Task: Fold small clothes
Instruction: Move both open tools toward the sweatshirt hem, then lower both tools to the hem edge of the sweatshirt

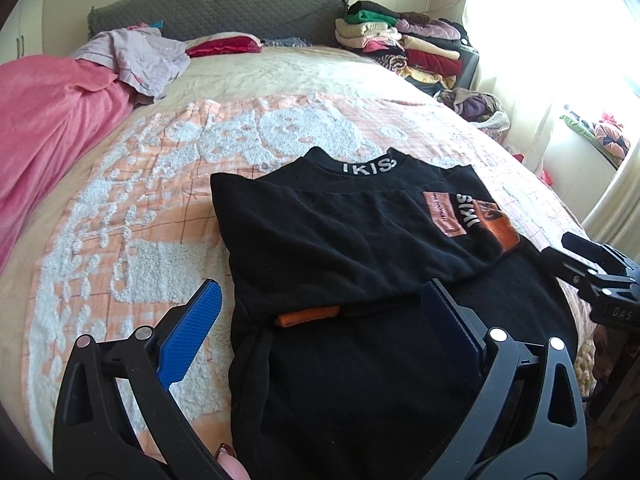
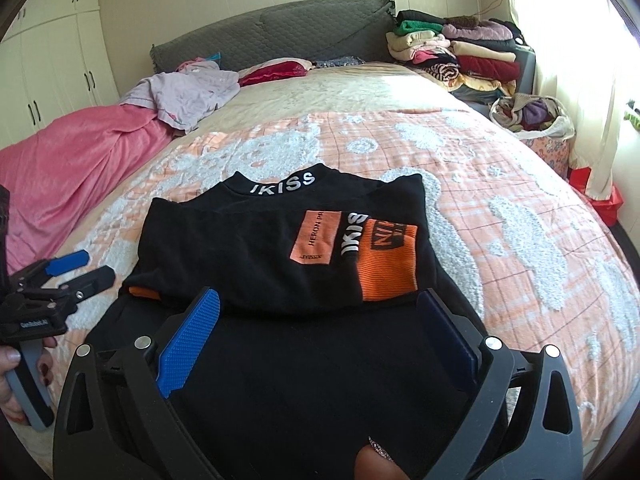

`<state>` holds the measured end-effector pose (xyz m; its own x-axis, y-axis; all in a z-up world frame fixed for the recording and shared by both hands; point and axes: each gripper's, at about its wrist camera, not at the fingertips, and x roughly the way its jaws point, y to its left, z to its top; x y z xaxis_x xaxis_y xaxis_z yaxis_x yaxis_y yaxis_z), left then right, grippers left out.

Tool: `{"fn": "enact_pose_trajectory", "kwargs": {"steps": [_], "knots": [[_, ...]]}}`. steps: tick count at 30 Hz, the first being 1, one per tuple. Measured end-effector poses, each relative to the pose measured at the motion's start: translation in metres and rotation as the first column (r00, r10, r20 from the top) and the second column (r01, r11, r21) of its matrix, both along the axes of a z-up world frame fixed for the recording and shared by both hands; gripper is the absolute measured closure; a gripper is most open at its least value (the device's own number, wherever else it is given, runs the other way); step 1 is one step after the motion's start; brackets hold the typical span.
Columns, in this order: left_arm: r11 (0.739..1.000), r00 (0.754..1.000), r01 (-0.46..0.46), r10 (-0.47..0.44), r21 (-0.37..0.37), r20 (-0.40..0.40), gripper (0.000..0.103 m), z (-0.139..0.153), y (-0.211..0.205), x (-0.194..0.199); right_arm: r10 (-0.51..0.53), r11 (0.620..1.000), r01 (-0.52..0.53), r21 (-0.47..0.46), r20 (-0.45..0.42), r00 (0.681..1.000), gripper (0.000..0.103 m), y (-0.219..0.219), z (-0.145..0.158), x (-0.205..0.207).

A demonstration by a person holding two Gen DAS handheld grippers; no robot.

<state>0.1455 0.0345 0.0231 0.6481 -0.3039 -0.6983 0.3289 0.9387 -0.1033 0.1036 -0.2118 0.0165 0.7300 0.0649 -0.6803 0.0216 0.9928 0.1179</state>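
The left gripper (image 1: 320,312) hovers with fingers spread wide, gripping nothing. The black knit top with orange patches and white lettering (image 1: 352,236) lies partly folded on the peach-and-white fleece blanket (image 1: 132,216). It looks soft, light and limp; the hem corners would suit a pinch. The right gripper (image 2: 320,320) is likewise wide open and empty.

a peach-and-white fleecy blanket (image 2: 500,184) covers the bed, a pink quilt (image 2: 68,160) bunched along its left edge with a lilac garment (image 2: 188,96) on top. a grey padded headboard (image 1: 224,8) stands behind; folded clothes (image 2: 460,52) are stacked at the far right corner
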Motion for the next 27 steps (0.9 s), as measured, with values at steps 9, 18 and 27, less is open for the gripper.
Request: {"fn": "enact_pose_trajectory", "kwargs": {"steps": [9, 18, 27], "knots": [[1.000, 1.000, -0.013, 0.014, -0.022, 0.028, 0.009, 0.003, -0.002, -0.034, -0.005, 0.999, 0.005, -0.046, 0.012, 1.000, 0.004, 0.002, 0.005, -0.012], [0.996, 0.997, -0.072, 0.072, -0.046, 0.002, 0.009, -0.007, 0.010, -0.058, -0.002, 0.999, 0.003, -0.050, 0.026, 1.000, 0.004, -0.003, 0.010, -0.028], [0.990, 0.990, -0.139, 0.139, -0.024, -0.016, 0.009, -0.016, 0.027, -0.076, -0.019, 0.999, 0.020, -0.040, 0.026, 0.999, 0.004, -0.017, 0.007, -0.047]]}}
